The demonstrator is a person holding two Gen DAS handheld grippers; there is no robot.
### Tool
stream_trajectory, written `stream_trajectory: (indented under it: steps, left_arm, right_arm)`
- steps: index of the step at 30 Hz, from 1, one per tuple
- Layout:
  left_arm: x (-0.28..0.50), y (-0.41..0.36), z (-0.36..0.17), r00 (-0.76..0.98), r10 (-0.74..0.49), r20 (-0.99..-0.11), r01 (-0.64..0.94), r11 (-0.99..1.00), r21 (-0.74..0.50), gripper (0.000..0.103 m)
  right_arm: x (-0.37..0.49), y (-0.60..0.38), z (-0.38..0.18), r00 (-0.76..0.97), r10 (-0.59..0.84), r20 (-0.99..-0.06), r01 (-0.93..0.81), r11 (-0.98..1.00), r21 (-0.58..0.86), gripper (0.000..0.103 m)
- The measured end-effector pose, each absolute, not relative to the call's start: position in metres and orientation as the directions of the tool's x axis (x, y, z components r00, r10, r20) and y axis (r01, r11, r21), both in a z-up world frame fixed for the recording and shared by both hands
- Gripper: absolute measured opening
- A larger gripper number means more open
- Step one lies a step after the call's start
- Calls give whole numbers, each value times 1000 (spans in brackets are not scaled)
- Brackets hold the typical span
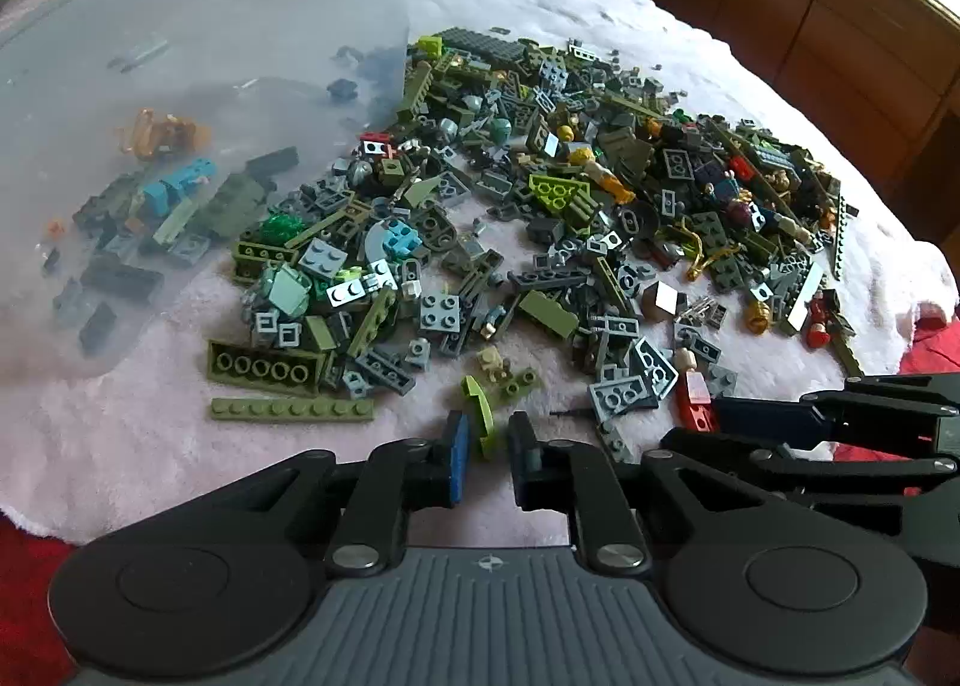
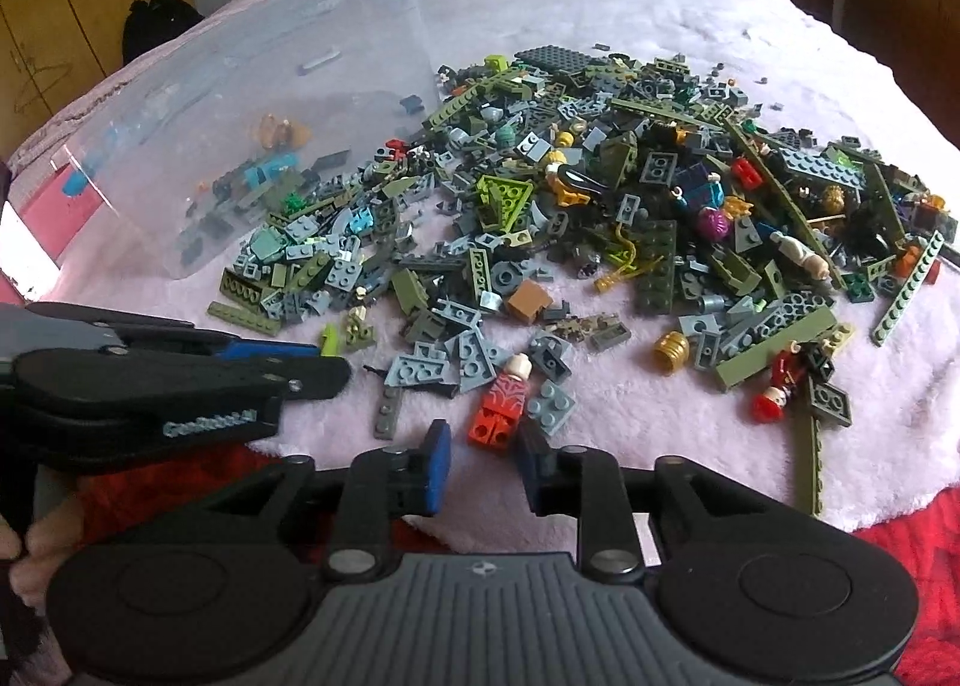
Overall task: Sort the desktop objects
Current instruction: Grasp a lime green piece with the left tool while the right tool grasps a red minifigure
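Scene: heap of toy building bricks [image 1: 540, 194] spread over a pale pink fleece blanket [image 1: 150, 446]; clear plastic tub [image 1: 180, 86] tipped on its side at the heap's left edge, a few bricks already inside.
Left gripper [image 1: 485, 446]: jaws narrowly apart, blue pads flanking a lime-green curved piece [image 1: 480, 410]; no pad seen pressing on it, so not judged clamped.
Lime piece: lay at the heap's near edge, long axis running away from the camera, roughly in line with the fingers.
Right gripper [image 2: 480, 461]: jaws apart, nothing between them.
Red minifigure [image 2: 503, 401]: lay just beyond the right fingertips, slightly right of centre, long axis tilted head-away toward upper right.
Nearer hand: left for the lime piece, right for the minifigure.
Likely next move: closing on the lime piece, then carrying it left to the tub.
Risk: thin curved piece slipping from the pads.
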State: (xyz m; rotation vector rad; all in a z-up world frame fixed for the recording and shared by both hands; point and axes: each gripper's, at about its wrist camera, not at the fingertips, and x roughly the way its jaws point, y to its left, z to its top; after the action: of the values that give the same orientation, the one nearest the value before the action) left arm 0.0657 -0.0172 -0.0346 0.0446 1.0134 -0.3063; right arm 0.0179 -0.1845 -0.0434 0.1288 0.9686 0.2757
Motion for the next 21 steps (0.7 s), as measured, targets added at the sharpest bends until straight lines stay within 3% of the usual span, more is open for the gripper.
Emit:
stream_trajectory:
  steps: [6, 12, 21]
  left_arm:
    - [61, -18, -34, 507, -227, -832, 275, 957, -94, 9]
    - [56, -14, -24, 522, -228, -822, 264, 959, -98, 9]
    - [52, -10, -7, 533, -210, -819, 247, 965, -87, 9]
  right_arm:
    - [21, -177, -48, 543, 278, -792, -198, 959, 200, 32]
    - [19, -181, -46, 556, 269, -787, -188, 962, 196, 18]
    - [11, -187, -32, 587, 271, -763, -185, 962, 199, 16]
